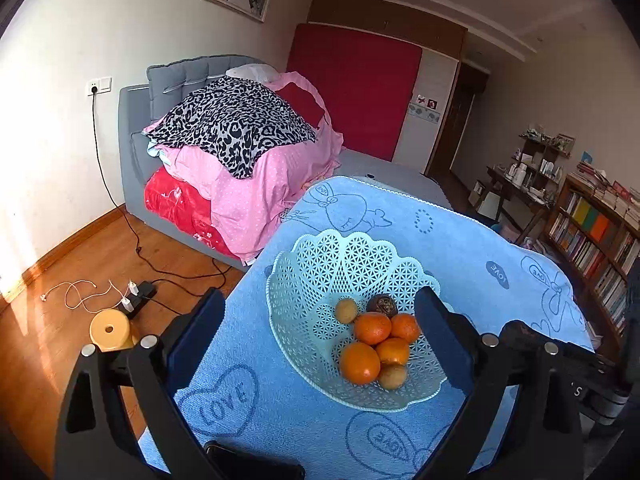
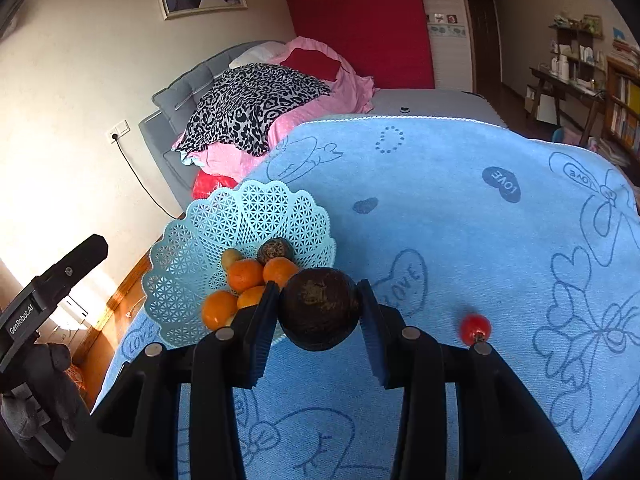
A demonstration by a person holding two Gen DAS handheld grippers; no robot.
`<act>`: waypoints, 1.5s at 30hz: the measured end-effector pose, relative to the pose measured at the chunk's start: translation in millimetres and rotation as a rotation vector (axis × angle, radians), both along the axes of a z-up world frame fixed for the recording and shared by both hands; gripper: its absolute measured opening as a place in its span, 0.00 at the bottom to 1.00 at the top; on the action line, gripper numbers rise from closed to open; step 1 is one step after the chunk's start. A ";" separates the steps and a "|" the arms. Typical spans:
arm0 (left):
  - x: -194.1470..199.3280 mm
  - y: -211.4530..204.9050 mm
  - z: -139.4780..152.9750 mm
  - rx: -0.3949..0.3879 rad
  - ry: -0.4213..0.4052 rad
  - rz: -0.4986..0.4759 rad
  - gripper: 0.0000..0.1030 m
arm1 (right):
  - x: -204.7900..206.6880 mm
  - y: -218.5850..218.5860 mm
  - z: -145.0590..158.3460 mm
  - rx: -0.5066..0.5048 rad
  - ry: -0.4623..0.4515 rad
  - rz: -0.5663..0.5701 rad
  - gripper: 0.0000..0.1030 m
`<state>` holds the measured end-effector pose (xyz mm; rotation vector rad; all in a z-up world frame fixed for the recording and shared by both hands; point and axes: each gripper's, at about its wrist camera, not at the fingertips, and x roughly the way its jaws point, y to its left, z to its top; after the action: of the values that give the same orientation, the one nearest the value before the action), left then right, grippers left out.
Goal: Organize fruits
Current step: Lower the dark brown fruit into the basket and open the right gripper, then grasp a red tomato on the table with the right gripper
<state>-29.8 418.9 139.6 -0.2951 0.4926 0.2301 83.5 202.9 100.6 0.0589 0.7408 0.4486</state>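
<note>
Fruit is mostly gathered already: the pale blue lattice basket [image 1: 320, 280] on the blue towel [image 1: 460, 240] holds four oranges [image 1: 359, 362], two small tan-brown fruits [image 1: 345, 310] and one dark wrinkled passion fruit [image 1: 382, 305]. A second, larger-looking dark round fruit [image 2: 319, 308] sits between the pads of the right gripper [image 2: 319, 316], lifted just in front of the basket's near rim. A small red fruit [image 2: 475, 328] lies on the towel off to the right, apart from everything else.

The main risk, as I judge it, is the dark fruit slipping. It is round and hard-skinned and the pads touch it only at its widest sides, so a tilt or a loosened squeeze could let it roll out and drop onto the towel or bounce off the basket rim. Releasing it from too high could also knock the piled oranges, which sit heaped toward the near side of the shallow basket, and send one over the scalloped edge. The red fruit looks free to roll if the towel is tugged.

The right jaws are part-way closed, pinching the dark fruit on both sides. The left gripper [image 1: 320, 336] has its jaws spread wide, holding nothing, with the basket and its fruit framed between the fingers and not touched.
</note>
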 end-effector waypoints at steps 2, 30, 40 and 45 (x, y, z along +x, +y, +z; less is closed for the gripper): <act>-0.3 1.3 -0.1 -0.008 0.001 0.000 0.94 | 4.1 13.2 -2.2 -0.001 0.015 0.021 0.39; 10.8 -5.7 -14.5 -0.032 0.036 -0.004 0.97 | 20.7 -13.7 -27.0 0.019 0.090 -0.054 0.40; 13.0 -24.4 -16.5 -0.013 0.041 -0.050 0.97 | 15.6 -60.9 -22.3 0.019 0.063 -0.125 0.48; 14.7 -34.0 -19.4 -0.003 0.050 -0.070 0.97 | 14.6 -97.4 -25.3 0.021 0.069 -0.192 0.48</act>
<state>-15.0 384.8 120.2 -0.2751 0.5513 0.1690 98.2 105.5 75.3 0.1641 0.7902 0.2725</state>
